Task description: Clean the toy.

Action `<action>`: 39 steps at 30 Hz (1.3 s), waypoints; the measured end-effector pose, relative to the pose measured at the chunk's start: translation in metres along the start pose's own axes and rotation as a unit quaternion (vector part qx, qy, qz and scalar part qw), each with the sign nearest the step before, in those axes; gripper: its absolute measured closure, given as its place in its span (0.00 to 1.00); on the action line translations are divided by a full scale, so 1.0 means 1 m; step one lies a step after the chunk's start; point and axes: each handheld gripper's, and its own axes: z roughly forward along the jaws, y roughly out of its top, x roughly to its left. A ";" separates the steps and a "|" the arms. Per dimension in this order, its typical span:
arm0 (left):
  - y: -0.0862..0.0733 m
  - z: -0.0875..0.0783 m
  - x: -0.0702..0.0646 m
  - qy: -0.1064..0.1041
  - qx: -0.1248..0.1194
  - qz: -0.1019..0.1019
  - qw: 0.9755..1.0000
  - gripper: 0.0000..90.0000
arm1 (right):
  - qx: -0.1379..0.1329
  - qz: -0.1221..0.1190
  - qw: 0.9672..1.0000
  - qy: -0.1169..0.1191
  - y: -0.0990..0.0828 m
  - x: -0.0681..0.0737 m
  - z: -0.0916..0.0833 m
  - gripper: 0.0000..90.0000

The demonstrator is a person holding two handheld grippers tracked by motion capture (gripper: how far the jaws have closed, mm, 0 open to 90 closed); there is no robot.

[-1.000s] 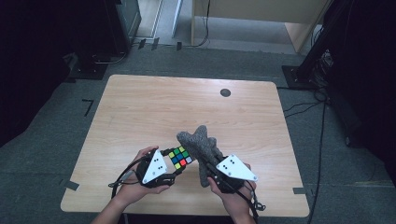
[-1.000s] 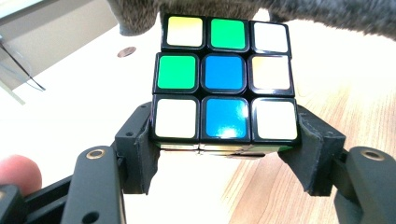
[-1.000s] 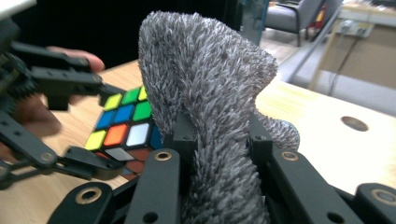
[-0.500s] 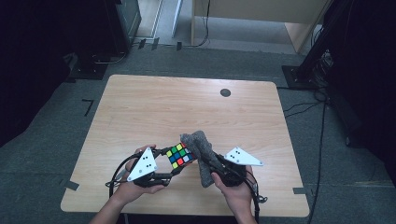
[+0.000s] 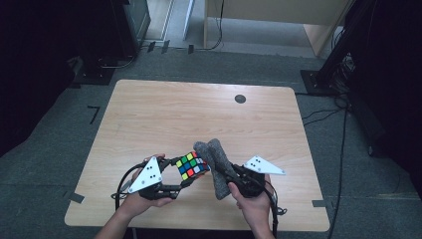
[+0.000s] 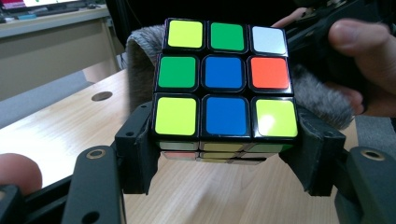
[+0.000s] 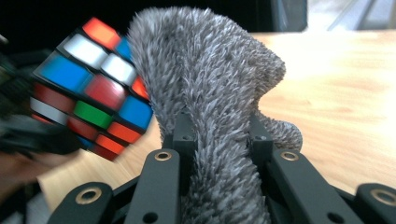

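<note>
You held the puzzle cube [image 5: 191,166] clamped in your left gripper [image 5: 183,175] above the table's [image 5: 164,119] near edge, pressing against it the grey furry cloth [image 5: 218,164] pinched in your right gripper [image 5: 230,182], apparently wiping it. Next you likely needed a steady stroke across a face; the left gripper view showed the cube's [image 6: 225,80] coloured face squarely, which the high view gave small
</note>
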 end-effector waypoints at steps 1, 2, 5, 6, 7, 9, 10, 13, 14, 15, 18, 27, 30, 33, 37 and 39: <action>-0.001 0.001 0.000 -0.001 0.005 0.001 1.000 0.38 | -0.015 0.005 1.000 0.012 0.002 0.001 -0.003 0.81; -0.001 0.001 0.000 0.000 0.007 0.002 1.000 0.38 | -0.036 0.001 0.999 0.031 0.005 0.005 -0.007 0.81; -0.001 0.003 -0.002 -0.005 0.006 0.003 1.000 0.38 | -0.060 -0.018 0.995 0.076 0.010 0.017 -0.011 0.80; 0.000 0.002 -0.002 -0.005 0.003 0.001 1.000 0.38 | -0.055 -0.023 0.995 0.083 0.010 0.020 -0.010 0.80; 0.000 0.002 -0.002 0.001 0.006 0.003 1.000 0.38 | -0.050 -0.025 0.995 0.077 0.009 0.022 -0.008 0.79; 0.001 -0.001 -0.001 0.005 0.001 -0.001 1.000 0.38 | -0.038 -0.011 0.997 0.061 0.006 0.017 -0.004 0.80; 0.001 -0.003 0.001 0.004 -0.006 -0.008 1.000 0.38 | -0.026 -0.007 0.999 0.045 0.003 0.012 -0.001 0.80; 0.004 -0.009 0.007 0.006 -0.029 -0.031 0.999 0.38 | -0.017 0.011 0.999 0.028 -0.004 0.001 0.001 0.81; 0.004 -0.010 0.009 0.006 -0.036 -0.041 0.998 0.38 | -0.021 0.011 0.999 0.031 -0.004 -0.001 0.002 0.81; 0.004 -0.011 0.011 0.005 -0.040 -0.051 0.998 0.38 | -0.026 0.007 0.999 0.042 -0.005 0.000 0.002 0.81; 0.002 -0.012 0.015 -0.008 -0.055 -0.082 0.995 0.38 | -0.035 -0.028 0.996 0.074 -0.008 0.011 0.007 0.82; 0.003 -0.015 0.020 -0.008 -0.065 -0.102 0.993 0.38 | 0.039 -0.109 0.985 0.130 -0.028 0.034 0.036 0.81; 0.002 -0.014 0.021 -0.011 -0.060 -0.104 0.993 0.38 | 0.005 -0.084 0.991 0.107 -0.021 0.025 0.028 0.82; 0.001 -0.010 0.018 -0.015 -0.054 -0.104 0.993 0.38 | -0.039 -0.064 0.993 0.093 -0.016 0.017 0.018 0.82; 0.002 -0.008 0.016 -0.017 -0.054 -0.099 0.994 0.38 | -0.024 -0.118 0.988 0.095 -0.023 0.026 0.026 0.82; 0.003 -0.009 0.015 -0.014 -0.055 -0.097 0.994 0.38 | 0.002 -0.142 0.984 0.107 -0.030 0.034 0.034 0.82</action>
